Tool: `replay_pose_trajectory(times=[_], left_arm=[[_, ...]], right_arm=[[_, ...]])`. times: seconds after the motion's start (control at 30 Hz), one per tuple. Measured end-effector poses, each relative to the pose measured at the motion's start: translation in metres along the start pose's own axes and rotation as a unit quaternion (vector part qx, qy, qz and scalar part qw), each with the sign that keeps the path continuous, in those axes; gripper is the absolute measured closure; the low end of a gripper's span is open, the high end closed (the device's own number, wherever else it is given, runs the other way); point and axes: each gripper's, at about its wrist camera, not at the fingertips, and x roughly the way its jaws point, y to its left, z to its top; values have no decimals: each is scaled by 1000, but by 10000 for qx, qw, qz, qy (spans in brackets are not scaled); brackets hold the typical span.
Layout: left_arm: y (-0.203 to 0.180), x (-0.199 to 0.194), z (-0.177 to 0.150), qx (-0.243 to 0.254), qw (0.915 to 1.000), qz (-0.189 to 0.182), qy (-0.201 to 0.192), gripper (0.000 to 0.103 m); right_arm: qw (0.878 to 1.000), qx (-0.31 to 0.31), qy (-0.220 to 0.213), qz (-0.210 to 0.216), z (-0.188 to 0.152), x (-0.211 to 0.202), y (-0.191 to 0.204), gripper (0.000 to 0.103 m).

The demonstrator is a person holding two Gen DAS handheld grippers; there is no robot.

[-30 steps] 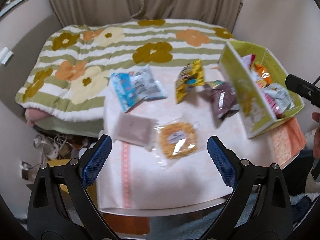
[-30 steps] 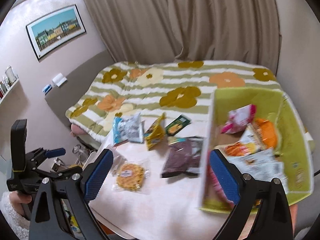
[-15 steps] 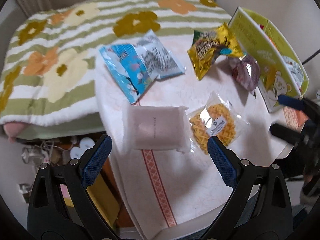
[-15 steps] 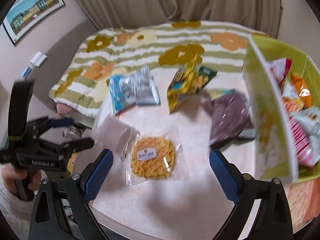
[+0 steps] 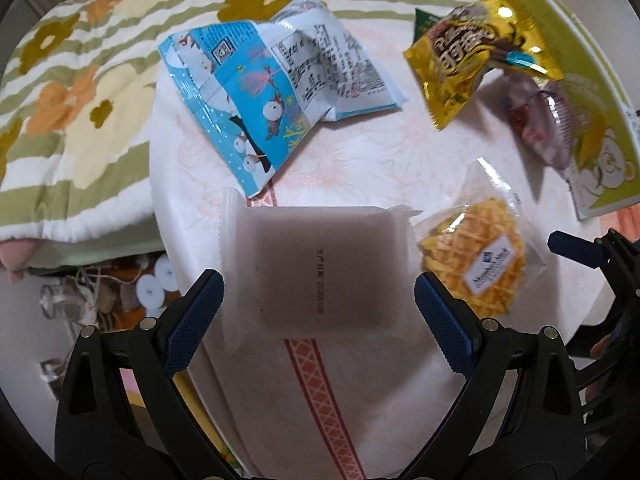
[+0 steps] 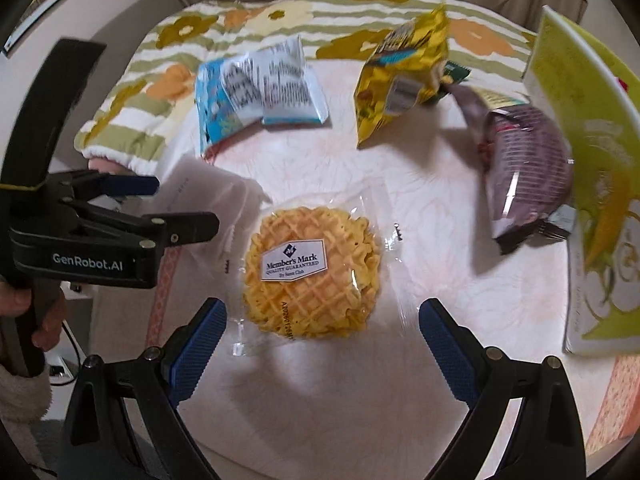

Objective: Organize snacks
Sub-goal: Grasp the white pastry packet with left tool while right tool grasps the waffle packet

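Both grippers are hanging over the small table [image 6: 344, 408], which is wearing a pale pink cloth, and both are pointing steeply down at it.

The left gripper [image 5: 318, 312] is standing with its blue-padded jaws spread wide and nothing pinched between them. A frosted white packet [image 5: 320, 268] with a brownish block showing through is lying flat on the cloth right in the gap between the jaws, reaching from one pad's side nearly to the other; I cannot tell whether the pads are touching it.

The right gripper [image 6: 322, 332] is likewise gaping wide and holding nothing. A round waffle in a clear wrapper [image 6: 312, 272], bearing a white label, is lying on the cloth just ahead of the jaws and centred between them, its near edge lying level with the pad tips. The wrapper's edge is lying just beside the white packet.

Farther back on the table, a blue snack bag [image 5: 256, 120] with cartoon figures is lying partly under a white-and-blue bag [image 5: 336, 68] printed with text. To their right a yellow foil bag [image 5: 476, 52] is lying tilted, and a dark purple packet [image 6: 524, 168] is leaning against the wall of a yellow-green box [image 6: 600, 184] at the table's right edge.

A person's hand [image 6: 40, 312] in a fuzzy sleeve is gripping the left gripper's handle. Behind the table, a flowered striped quilt [image 5: 80, 92] is covering a bed.
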Motion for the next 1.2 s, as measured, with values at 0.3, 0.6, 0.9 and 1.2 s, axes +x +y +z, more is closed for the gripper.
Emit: replay_pose_trajectory(times=[0.3,0.6,0.9,1.2], left_arm=[[3,16,4,-190,9996,-28,220,6],[-5,25,6,-102,9997,6,205,4],[-12,15,4,-50,9998,-184,52,28],[6,6,-2,-352,9987,-362,46,32]], right_arm=[[9996,-14,188,225,5,16,-9,7],[9994,-207,220,142,5,25,1,6],[9993,-302,157,-157,12,36,18,5],[9976,-617,75,-317,13,43,28,3]])
